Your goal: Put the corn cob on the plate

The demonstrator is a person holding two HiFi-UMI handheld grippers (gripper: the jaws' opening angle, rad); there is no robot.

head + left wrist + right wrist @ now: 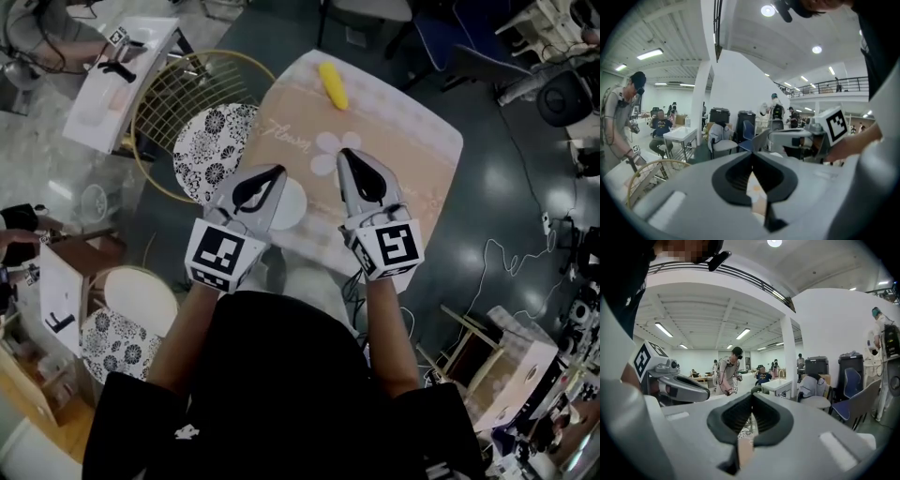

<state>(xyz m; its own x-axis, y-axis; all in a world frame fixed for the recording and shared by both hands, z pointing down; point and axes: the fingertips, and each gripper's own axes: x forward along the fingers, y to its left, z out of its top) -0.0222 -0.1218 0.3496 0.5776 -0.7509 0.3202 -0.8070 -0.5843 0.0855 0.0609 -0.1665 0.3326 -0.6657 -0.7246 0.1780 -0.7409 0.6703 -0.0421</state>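
Holding nothing yet, with jaws pressed together and empty on both the left gripper (277,172) and the right gripper (344,153), over the near side of the table (422,159). Far off by the back edge, well apart from both, the yellow corn cob (333,84); just beside the left gripper, the white plate (295,206). Could poke the cob with closed tips and roll it off that far edge, so best to open wide first; could also pinch the round, smooth cob near one end and drop it on the long way back to the plate.
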